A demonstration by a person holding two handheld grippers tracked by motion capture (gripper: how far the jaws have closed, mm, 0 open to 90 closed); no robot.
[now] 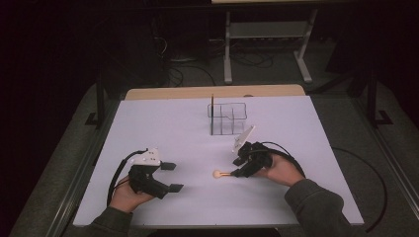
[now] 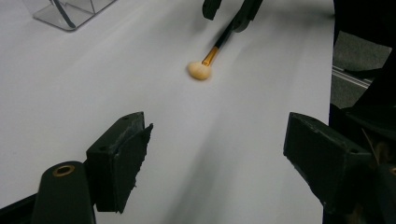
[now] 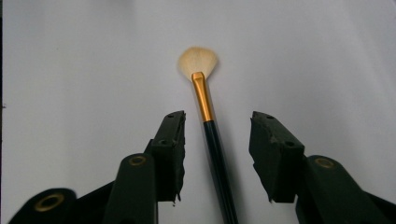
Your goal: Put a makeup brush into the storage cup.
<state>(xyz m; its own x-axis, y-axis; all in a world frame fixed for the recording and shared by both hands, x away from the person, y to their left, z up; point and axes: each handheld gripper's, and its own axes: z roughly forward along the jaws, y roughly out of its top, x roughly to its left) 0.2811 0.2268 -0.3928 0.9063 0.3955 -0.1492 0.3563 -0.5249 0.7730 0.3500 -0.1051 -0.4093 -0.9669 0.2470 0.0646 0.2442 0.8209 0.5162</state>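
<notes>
Right gripper view shows a fan brush point(image 3: 208, 116), cream bristles, gold ferrule, black handle, lying between the right gripper point(image 3: 217, 154), whose jaws stand apart without touching it. Left gripper point(image 1: 170, 177) gapes empty, well left of the brush, on the white table point(image 1: 163, 123); dark room beyond.

The brush point(image 3: 205, 100) had cream bristles, a gold ferrule and a black handle; the desk point(image 1: 163, 128) was plain white.

High view: above the counter's point(image 1: 163, 123) near edge, facing forward and down. Tool cameras ride low, close over the brush point(image 3: 208, 126); all three views share that brush point(image 1: 221, 174) point(image 2: 211, 55).
</notes>
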